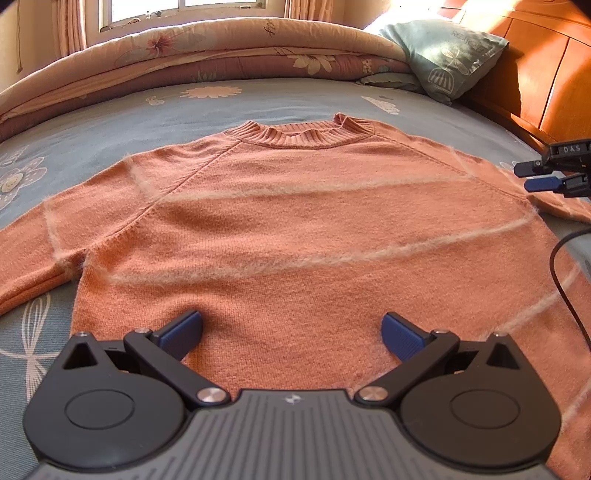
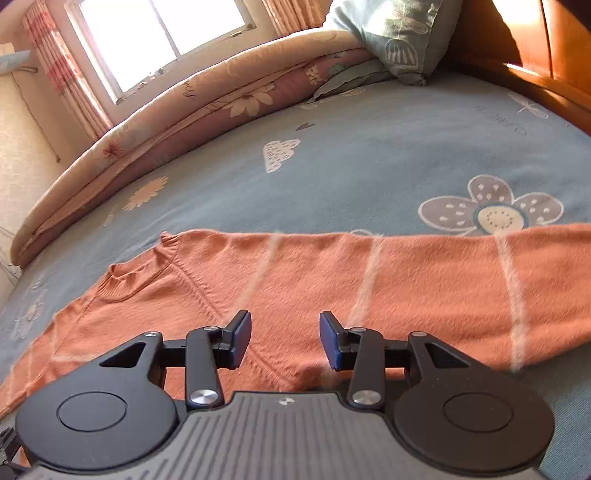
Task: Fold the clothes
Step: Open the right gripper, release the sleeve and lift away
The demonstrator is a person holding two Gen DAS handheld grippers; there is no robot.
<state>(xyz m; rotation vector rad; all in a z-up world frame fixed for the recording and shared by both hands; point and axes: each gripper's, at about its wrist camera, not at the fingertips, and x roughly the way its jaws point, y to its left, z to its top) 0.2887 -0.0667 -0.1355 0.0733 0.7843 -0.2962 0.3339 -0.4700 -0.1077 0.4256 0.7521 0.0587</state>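
The left gripper hovers with its blue-padded jaws spread wide over the lower body of the orange sweater, nothing between them. The right gripper has its jaws partly apart above the sweater's shoulder and sleeve, the pads clear of the knit and holding nothing; seen from the left wrist view it enters at the right edge, and white letters reading "DAS" show on its black housing (the rest of that marking is cut off). A black cable trails below it across the cloth.

The sweater lies flat, spread out on the blue bedsheet, ribbed collar pointing toward the window, pale fuzzy stripes crossing body and sleeves. The sheet carries printed flowers and a cloud. Beyond lies a folded floral quilt, and a green pillow with mirrored lettering too distorted to read leans against the wooden headboard.
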